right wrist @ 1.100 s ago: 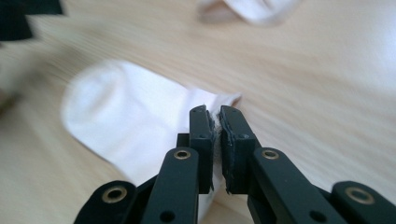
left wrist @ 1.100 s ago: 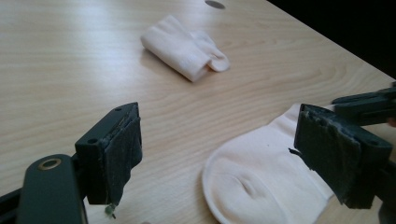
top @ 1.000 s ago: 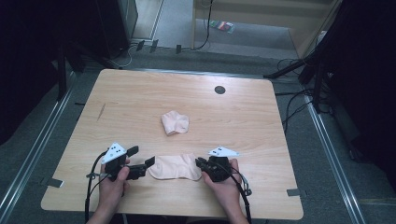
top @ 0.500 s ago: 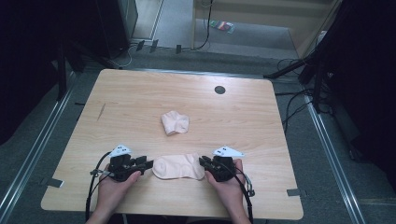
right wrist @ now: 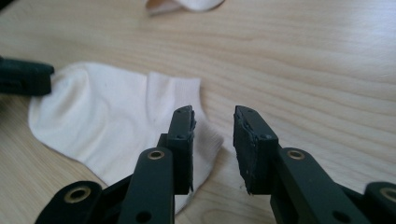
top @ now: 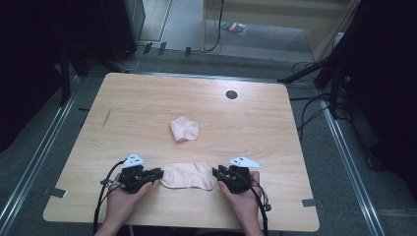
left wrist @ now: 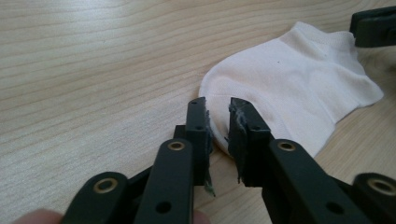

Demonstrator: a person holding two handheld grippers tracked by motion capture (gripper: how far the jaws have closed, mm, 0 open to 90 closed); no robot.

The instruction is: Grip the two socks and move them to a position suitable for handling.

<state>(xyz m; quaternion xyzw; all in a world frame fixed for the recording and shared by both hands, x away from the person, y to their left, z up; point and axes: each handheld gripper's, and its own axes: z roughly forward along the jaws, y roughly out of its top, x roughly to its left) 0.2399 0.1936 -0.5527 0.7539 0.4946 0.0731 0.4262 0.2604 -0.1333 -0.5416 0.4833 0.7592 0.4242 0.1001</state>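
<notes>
A pale flat sock (top: 189, 175) is lying spread out near the front edge of the wooden table (top: 147, 108), between the two grippers, probably so each end can be worked at once. The left gripper (top: 156, 172) is sitting at the sock's toe end, its jaws parted with a narrow gap and nothing gripped between them. The right gripper (top: 216, 172) is sitting at the cuff end, jaws wider apart and likewise empty (the cuff is lying just beside its near jaw). A second, crumpled sock (top: 184, 129) is resting well apart toward the table's middle. The gripper views are revealing the jaw gaps; the high view is showing both hands and the second sock's position.
</notes>
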